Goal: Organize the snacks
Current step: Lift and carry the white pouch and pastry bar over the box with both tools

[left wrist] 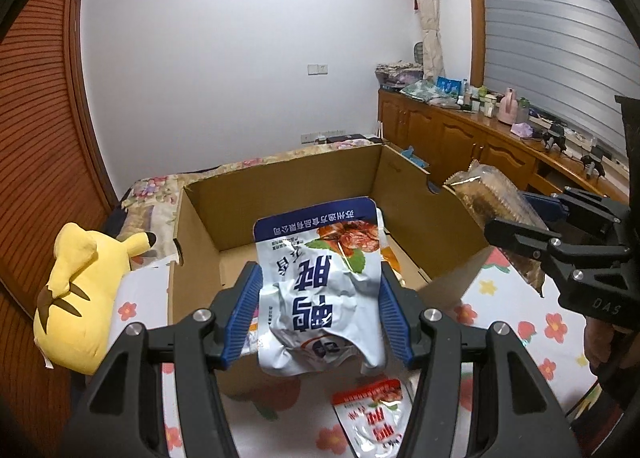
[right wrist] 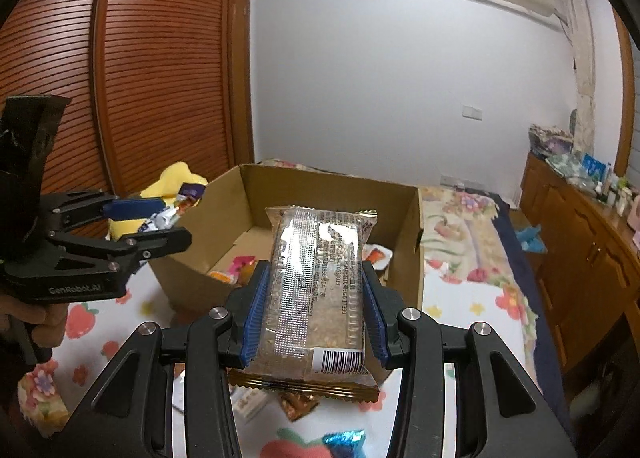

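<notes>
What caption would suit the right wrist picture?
Right gripper holds a clear-wrapped snack bar before an open cardboard box on a flowered bed.

Left gripper [left wrist: 318,314]: black angular linkage frame, ribbed blue finger pads [left wrist: 245,314], round silver screw heads at the pivots; "GenRobot.AI" is printed in pale letters on its side. Right gripper [right wrist: 316,310]: identical black frame, blue ribbed pads, silver screws; pale lettering is seen on its body.
</notes>
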{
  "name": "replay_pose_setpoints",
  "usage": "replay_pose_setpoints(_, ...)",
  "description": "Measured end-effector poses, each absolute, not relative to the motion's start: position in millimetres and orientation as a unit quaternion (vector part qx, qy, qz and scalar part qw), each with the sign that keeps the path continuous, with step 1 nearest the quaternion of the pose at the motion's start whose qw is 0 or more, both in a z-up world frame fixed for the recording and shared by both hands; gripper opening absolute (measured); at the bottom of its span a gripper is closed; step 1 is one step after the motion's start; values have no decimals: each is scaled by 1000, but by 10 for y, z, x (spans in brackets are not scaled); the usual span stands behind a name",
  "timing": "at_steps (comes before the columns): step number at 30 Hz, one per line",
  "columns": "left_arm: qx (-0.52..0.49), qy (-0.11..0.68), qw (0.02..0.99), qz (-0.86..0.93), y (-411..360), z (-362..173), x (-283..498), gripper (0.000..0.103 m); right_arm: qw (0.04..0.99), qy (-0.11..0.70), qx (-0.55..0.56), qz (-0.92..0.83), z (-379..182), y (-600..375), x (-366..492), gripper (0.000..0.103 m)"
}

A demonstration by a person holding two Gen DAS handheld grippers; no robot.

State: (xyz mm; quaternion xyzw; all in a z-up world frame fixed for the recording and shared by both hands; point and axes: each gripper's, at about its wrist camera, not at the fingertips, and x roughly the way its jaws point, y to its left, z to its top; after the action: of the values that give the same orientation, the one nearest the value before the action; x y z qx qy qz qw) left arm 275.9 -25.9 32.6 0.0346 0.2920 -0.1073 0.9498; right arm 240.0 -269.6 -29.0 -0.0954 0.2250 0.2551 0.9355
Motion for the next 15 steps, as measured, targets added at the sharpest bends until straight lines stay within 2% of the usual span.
replay_pose_setpoints(15,34,332,939,-85,-280,204,3247,58,906,300,-112,276,-437,-2392,3092,43)
